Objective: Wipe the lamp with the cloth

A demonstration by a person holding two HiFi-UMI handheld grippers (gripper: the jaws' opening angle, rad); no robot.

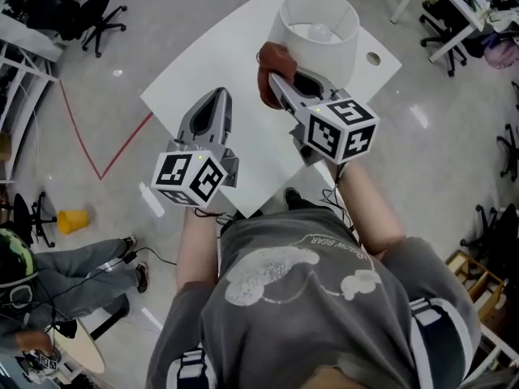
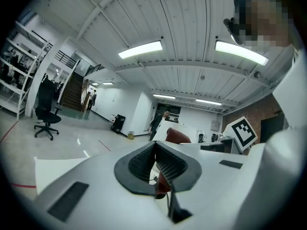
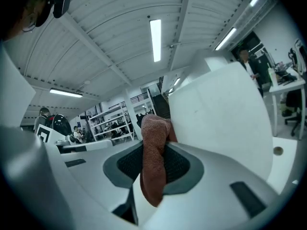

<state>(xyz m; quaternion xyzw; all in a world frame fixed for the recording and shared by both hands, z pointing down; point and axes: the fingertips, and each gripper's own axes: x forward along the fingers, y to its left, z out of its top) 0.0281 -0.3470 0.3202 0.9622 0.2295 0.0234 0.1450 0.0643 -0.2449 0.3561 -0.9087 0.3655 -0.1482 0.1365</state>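
A white lamp (image 1: 315, 32) with a drum shade stands at the far end of the white table (image 1: 203, 79); its bulb shows inside the shade. My right gripper (image 1: 278, 79) is shut on a reddish-brown cloth (image 1: 272, 70), which presses against the shade's left side. In the right gripper view the cloth (image 3: 154, 159) hangs between the jaws beside the white shade (image 3: 220, 114). My left gripper (image 1: 212, 104) hovers over the table left of the lamp, jaws shut with nothing in them. The left gripper view shows the cloth (image 2: 178, 136) and the shade (image 2: 169, 128) ahead.
A round hole (image 1: 373, 57) sits in the table right of the lamp. Office chairs (image 1: 101, 19) and desks stand on the floor around, red tape lines (image 1: 89, 148) mark the floor, and a seated person (image 1: 73, 278) is at the lower left.
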